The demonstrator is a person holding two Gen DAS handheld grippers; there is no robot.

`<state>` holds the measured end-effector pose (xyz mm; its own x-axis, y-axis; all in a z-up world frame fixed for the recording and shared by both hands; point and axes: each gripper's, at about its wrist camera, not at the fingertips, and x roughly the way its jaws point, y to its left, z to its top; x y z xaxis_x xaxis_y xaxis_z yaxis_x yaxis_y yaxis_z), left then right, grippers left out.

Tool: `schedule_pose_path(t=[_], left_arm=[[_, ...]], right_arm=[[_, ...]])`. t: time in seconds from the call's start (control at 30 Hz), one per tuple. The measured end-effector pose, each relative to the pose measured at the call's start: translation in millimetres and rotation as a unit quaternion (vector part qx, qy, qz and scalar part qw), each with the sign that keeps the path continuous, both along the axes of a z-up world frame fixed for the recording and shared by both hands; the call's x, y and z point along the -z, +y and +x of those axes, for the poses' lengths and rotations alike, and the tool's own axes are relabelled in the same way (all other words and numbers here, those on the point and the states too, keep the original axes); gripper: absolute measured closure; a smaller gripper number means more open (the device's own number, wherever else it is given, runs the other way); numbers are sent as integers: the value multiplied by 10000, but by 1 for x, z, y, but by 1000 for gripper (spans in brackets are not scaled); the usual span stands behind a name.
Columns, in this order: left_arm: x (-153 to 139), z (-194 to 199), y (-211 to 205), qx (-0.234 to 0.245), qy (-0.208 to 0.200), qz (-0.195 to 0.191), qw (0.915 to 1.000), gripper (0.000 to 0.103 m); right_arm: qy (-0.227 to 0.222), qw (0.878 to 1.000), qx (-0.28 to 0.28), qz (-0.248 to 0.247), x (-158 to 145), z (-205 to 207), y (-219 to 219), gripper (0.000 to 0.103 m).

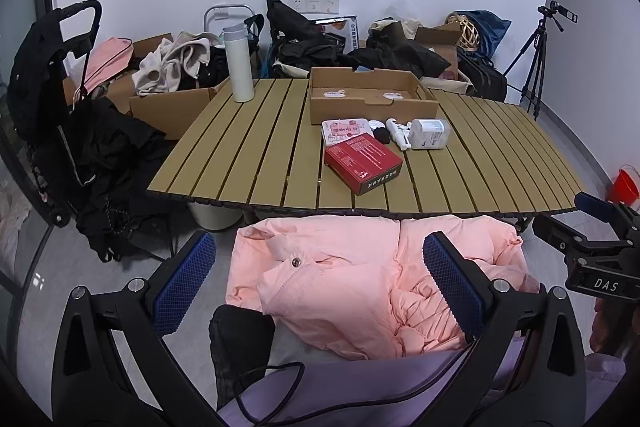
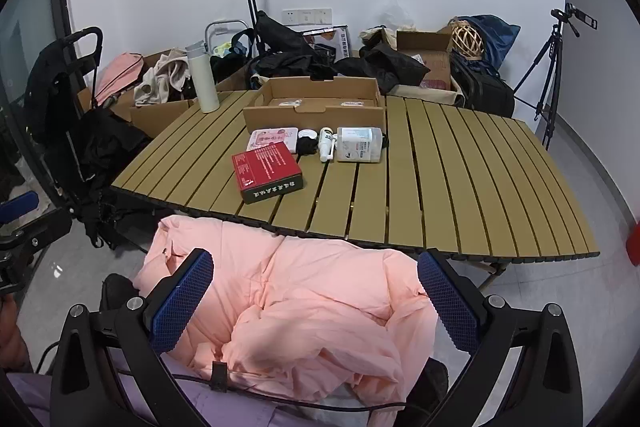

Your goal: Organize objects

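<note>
A slatted olive table holds an open cardboard box. In front of the box lie a red box, a pink packet, a black item, a small white spray bottle and a clear bottle on its side. A white flask stands at the back left. My left gripper and right gripper are open and empty, held over a pink jacket, short of the table.
Bags, clothes and cardboard boxes crowd the floor behind and left of the table. A black stroller stands at the left, a tripod at the right, a red bucket on the floor at the right.
</note>
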<state>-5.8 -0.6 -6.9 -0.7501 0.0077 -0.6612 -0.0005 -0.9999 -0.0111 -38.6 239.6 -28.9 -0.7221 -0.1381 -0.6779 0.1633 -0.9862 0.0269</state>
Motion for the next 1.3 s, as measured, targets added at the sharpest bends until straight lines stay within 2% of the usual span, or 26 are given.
schedule_pose_path(t=[1.3], left_arm=[[7,0,-2,-19,-113,53,9999,0]], right_arm=[[-52,9997,-25,-220,6,1,3,0]])
